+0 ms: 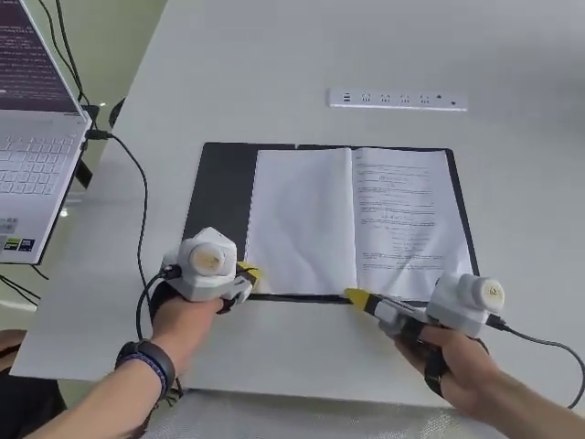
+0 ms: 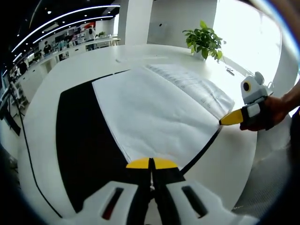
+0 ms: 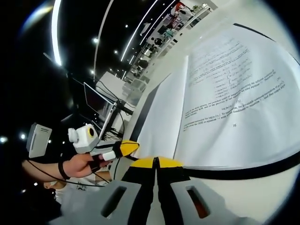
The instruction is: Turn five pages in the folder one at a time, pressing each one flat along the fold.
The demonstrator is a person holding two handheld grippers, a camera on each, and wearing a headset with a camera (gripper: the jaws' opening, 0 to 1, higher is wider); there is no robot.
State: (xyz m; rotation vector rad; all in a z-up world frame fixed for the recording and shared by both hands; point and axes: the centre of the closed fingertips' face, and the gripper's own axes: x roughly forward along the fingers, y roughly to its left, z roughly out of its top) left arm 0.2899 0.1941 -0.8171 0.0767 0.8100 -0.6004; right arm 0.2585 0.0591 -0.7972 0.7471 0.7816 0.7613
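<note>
A black folder (image 1: 224, 187) lies open on the white table, a blank turned page (image 1: 302, 219) on its left and a printed page (image 1: 407, 219) on its right. My left gripper (image 1: 249, 272) rests at the folder's near left edge, yellow tips together, nothing between them. In the left gripper view the gripper (image 2: 151, 163) sits over the black cover (image 2: 84, 140) beside the blank page (image 2: 150, 112). My right gripper (image 1: 356, 297) is shut at the bottom of the fold, at the folder's near edge. Its own view shows the gripper (image 3: 157, 162) just below the printed page (image 3: 234, 103).
A laptop (image 1: 32, 137) stands open at the left with cables (image 1: 137, 183) trailing toward the folder. A white power strip (image 1: 398, 99) lies beyond the folder. The table's near edge (image 1: 274, 389) runs just behind my hands. A potted plant (image 2: 204, 42) stands at the far end.
</note>
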